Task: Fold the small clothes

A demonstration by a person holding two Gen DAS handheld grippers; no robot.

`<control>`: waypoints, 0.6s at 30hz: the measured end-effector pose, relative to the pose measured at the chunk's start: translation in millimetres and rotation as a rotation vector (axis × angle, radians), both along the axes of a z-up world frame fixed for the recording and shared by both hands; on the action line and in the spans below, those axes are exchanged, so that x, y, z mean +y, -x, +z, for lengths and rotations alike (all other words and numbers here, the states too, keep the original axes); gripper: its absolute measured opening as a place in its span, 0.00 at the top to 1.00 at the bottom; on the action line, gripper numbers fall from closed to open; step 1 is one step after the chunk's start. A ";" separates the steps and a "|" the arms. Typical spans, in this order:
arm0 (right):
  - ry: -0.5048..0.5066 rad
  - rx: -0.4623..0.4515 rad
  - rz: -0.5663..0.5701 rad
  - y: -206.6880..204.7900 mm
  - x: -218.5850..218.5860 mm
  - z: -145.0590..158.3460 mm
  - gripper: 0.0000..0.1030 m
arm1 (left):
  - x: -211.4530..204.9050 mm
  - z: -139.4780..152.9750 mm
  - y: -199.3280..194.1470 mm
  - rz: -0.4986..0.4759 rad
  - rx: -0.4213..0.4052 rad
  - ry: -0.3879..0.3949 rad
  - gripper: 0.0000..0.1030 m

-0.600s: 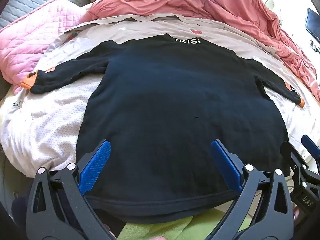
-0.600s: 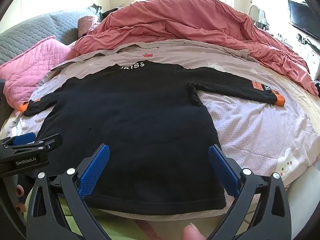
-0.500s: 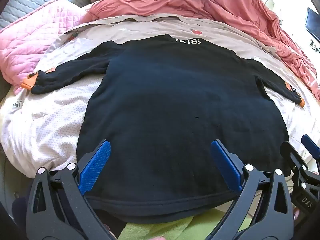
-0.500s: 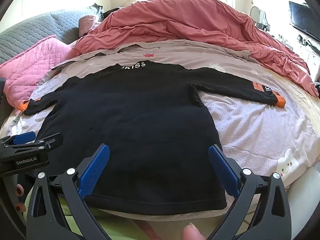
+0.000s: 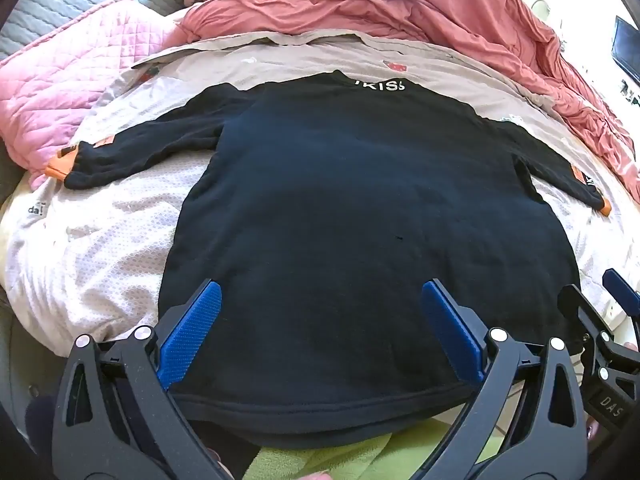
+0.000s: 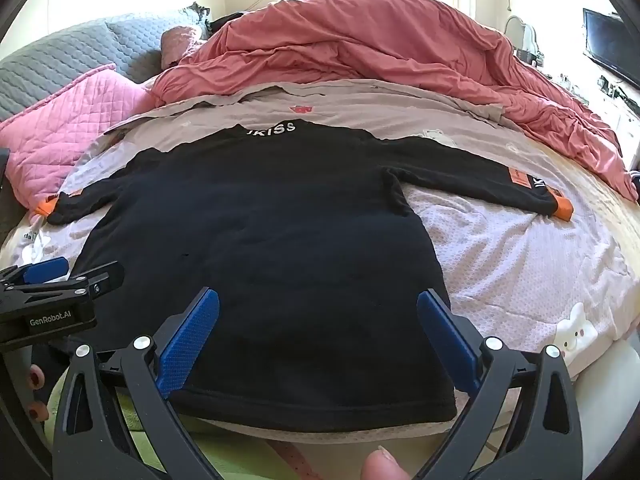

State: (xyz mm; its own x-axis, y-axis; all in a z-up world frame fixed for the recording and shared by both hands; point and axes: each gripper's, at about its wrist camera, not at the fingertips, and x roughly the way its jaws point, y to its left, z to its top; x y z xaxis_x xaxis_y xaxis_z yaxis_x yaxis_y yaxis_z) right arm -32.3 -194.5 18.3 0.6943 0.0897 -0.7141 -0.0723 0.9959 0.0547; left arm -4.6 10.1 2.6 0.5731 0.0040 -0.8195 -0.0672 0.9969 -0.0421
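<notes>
The black long-sleeved fleece top point(image 5: 360, 232) lies spread flat, back side up, on the bed, its hem toward the cameras and its collar away. The left hand-held gripper point(image 5: 320, 332) hangs just above the hem with its blue-padded jaws spread wide and nothing between them; whether the pads brush the cloth cannot be told. The right hand-held gripper point(image 6: 320, 336) hangs the same way over the hem's right part, jaws released and empty. Each gripper shows at the edge of the other's view: the right one at the right rim of the left wrist view, the left one at the left rim of the right wrist view, just beside the top's lower corners.

Below the hem, a strip of lime-green cloth point(image 5: 360, 460) and a fingertip point(image 6: 380, 466) show at the bottom edge.

The top's sleeves stretch out to either side, each ending in an orange cuff point(image 6: 562, 208). White lettering point(image 6: 272, 129) runs across the collar. The top rests on a pale pink dotted bed sheet point(image 6: 520, 272) printed with a white cartoon animal point(image 6: 576, 330).

Beyond the collar lies a greyish-beige cloth point(image 6: 360, 100), then a rumpled salmon-red duvet point(image 6: 380, 36). A pink quilted pillow point(image 6: 68, 120) sits at the left, a grey quilted pillow point(image 6: 60, 56) behind it. A dark screen point(image 6: 608, 44) stands far right.
</notes>
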 end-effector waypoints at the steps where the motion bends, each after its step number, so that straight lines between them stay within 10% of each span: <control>1: 0.001 0.000 0.000 -0.1 0.2 -0.1 0.04 | -3.8 1.8 0.7 0.000 -0.004 -0.004 0.09; 18: -0.005 0.011 -0.002 0.1 -0.1 -4.0 0.04 | -3.8 -1.2 -4.5 0.002 -0.006 -0.012 0.09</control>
State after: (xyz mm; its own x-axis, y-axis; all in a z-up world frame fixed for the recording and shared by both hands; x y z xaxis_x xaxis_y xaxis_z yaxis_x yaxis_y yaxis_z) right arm -32.4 -194.6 14.3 0.6867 0.0921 -0.7211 -0.0700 0.9957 0.0606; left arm 0.0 6.3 1.4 0.5776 0.0149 -0.8162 -0.0686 0.9972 -0.0303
